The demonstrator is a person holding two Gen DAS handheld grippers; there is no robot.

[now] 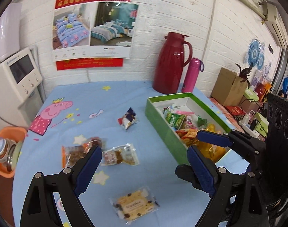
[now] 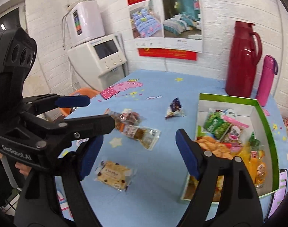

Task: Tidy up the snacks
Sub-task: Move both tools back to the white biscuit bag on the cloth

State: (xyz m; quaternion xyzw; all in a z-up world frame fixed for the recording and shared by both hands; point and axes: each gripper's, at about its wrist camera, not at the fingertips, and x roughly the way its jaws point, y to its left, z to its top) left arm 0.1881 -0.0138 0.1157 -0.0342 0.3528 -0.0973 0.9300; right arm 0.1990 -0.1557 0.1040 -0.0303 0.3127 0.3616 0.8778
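A: Since both our claws are spread with nothing between the pads, the left claw (image 1: 144,162) and the right claw (image 2: 138,151) hovering over the tabletop (image 1: 125,98), which packet is closest to us?

B: The cookie packet (image 1: 134,206), a flat clear wrapper over a pale slab with dark chips, well to the near left of the green box (image 1: 162,128). Beyond it, still left of the box, we have the brown snack packet (image 1: 119,155) and, touching or overlapping it, the orange-edged packet (image 1: 77,151). Farther back, just left of the box, sits the small puffy foil packet (image 1: 127,121).

A: And the box itself?

B: Green cardboard outside, white inside, open-topped, already holding crinkly bags in green, orange and yellow.

A: What could go wrong, in our view?

B: We think the film wrappers are slick and thin, so pads closing too high may slide off, or pinch the cloth, which looks soft and printed. Squeezing hard could crack the cookie. The two touching packets might come up together. Also, the right claw hangs near the box's near wall, so a careless swing could nudge the light cardboard.

A: Farthest of all?

B: Behind the box, a glossy red jug (image 1: 170,64) and a pink flask (image 1: 192,74), both upright.
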